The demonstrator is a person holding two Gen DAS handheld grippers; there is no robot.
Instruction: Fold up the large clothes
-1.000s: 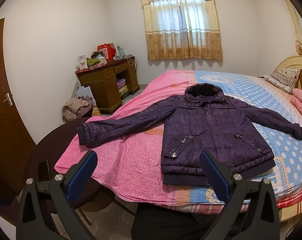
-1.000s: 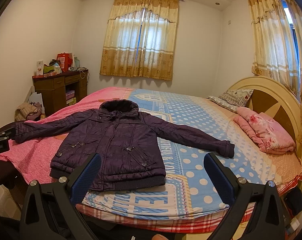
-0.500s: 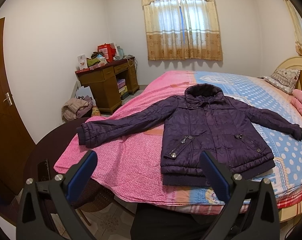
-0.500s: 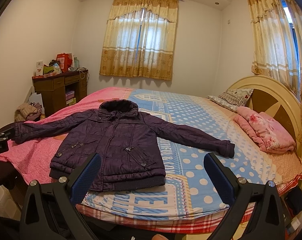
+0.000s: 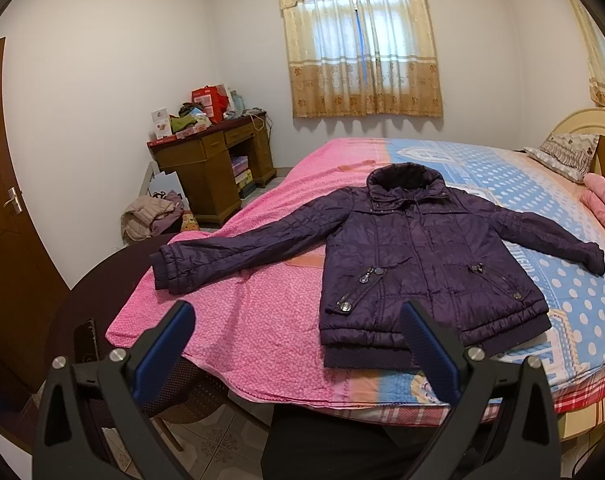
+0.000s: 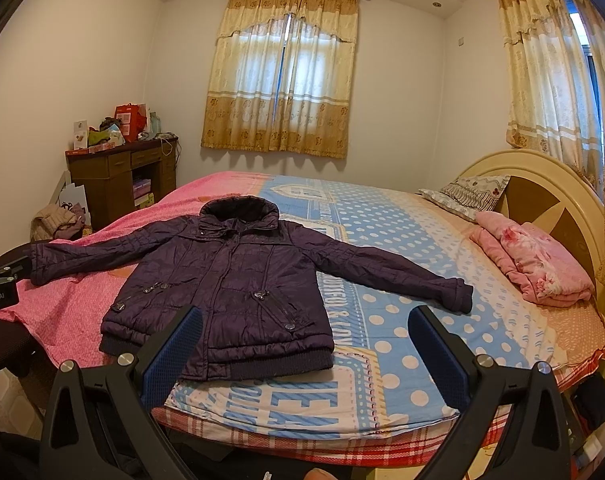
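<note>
A dark purple quilted jacket [image 5: 422, 256] lies face-up on the pink and blue bedspread [image 5: 262, 320], sleeves spread sideways, hem toward both wide-open, empty grippers, the left gripper [image 5: 298, 344] nearer the left sleeve cuff [image 5: 170, 266], the right gripper [image 6: 304, 346] nearer the right sleeve cuff [image 6: 456, 294].

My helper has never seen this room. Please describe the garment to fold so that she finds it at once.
Look at the large bed under the curtained window. The jacket lies flat near its foot, both sleeves spread. It is dark purple and quilted, unlike the folded pink blanket by the headboard.
</note>
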